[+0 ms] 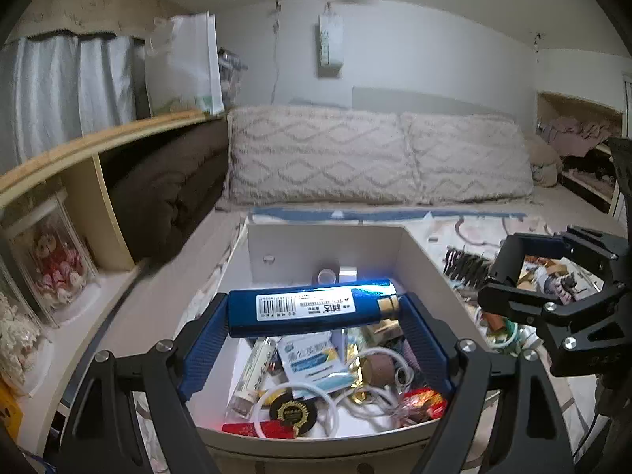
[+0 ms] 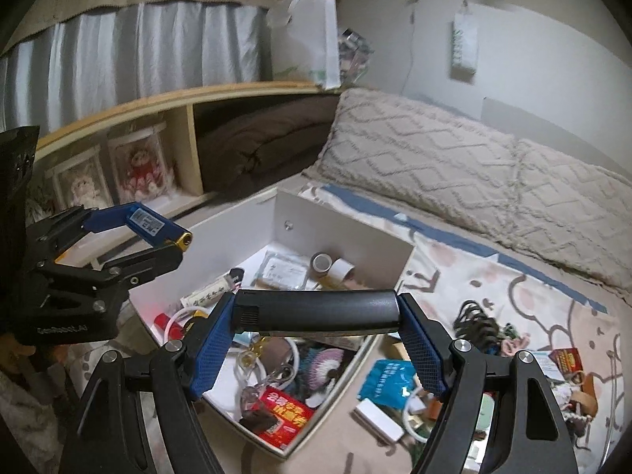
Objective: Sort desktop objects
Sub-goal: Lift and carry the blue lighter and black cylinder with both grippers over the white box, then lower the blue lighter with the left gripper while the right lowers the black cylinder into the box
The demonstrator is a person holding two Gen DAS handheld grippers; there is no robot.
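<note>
My left gripper [image 1: 314,312] is shut on a blue tube with a barcode label and gold cap [image 1: 312,308], held crosswise above the white box [image 1: 418,260]. It also shows in the right wrist view [image 2: 152,225], at the left. My right gripper [image 2: 316,312] is shut on a long black bar-shaped object [image 2: 316,310], held crosswise over the box's near corner [image 2: 391,254]. The box holds several small items: packets, white cables, tape rolls, a red packet. My right gripper appears at the right of the left wrist view [image 1: 509,276].
The box sits on a bed with a patterned sheet [image 2: 513,288]. Loose items lie right of the box: a teal packet [image 2: 389,383], a white block [image 2: 377,418], dark hair clips [image 2: 472,316]. Two pillows [image 1: 379,154] stand behind. A wooden shelf [image 1: 79,150] runs along the left.
</note>
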